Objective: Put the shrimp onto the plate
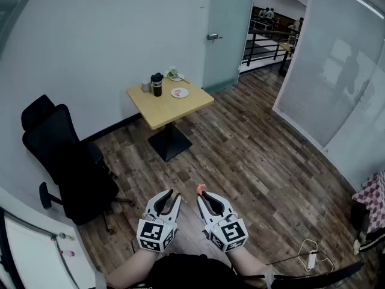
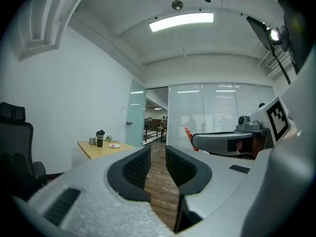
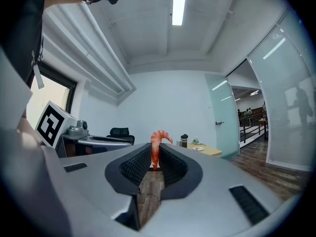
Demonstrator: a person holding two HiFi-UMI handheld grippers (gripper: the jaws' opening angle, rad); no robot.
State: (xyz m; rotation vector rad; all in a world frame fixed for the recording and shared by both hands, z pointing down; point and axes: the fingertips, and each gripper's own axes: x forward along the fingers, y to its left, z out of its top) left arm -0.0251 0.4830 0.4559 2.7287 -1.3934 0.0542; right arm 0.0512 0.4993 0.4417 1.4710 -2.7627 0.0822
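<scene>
Right gripper view: clenched on the shrimp [image 3: 156, 148] at the tips of the right gripper [image 3: 154, 163] — pinched by its lower end, standing upright, curling over at the top. Orange-pink with paler bands, glossy. Alongside, the left gripper [image 2: 158, 156] released, jaws a narrow slot apart, only floor [image 1: 252, 155] showing through the gap. Both held low and close to the body, side by side, above dark wood planks.

Well ahead across that floor, far from the shrimp: a small square light-wood table [image 1: 177, 110] on a black pedestal, set against a white wall [image 1: 108, 29]. On it a white plate [image 1: 179, 93] with something reddish, a black bottle [image 1: 157, 84] just left of the plate, a grey cup [image 1: 145, 87] beside the bottle, a greenish heap [image 1: 174, 74] behind. Left of the table, a black office chair [image 1: 66, 161]. Right of it, a frosted glass door [image 1: 227, 29], then frosted partitions [image 1: 325, 71] down the right side.

Beyond the door, railings [image 1: 264, 44] and far-off people [image 1: 267, 12] — too small to make out. Cannot tell what lies on the plate, nor what the heap is. At lower right, a white cable [image 1: 308, 253] on the floor and a checked cloth [image 1: 376, 197] cut off by the edge.
</scene>
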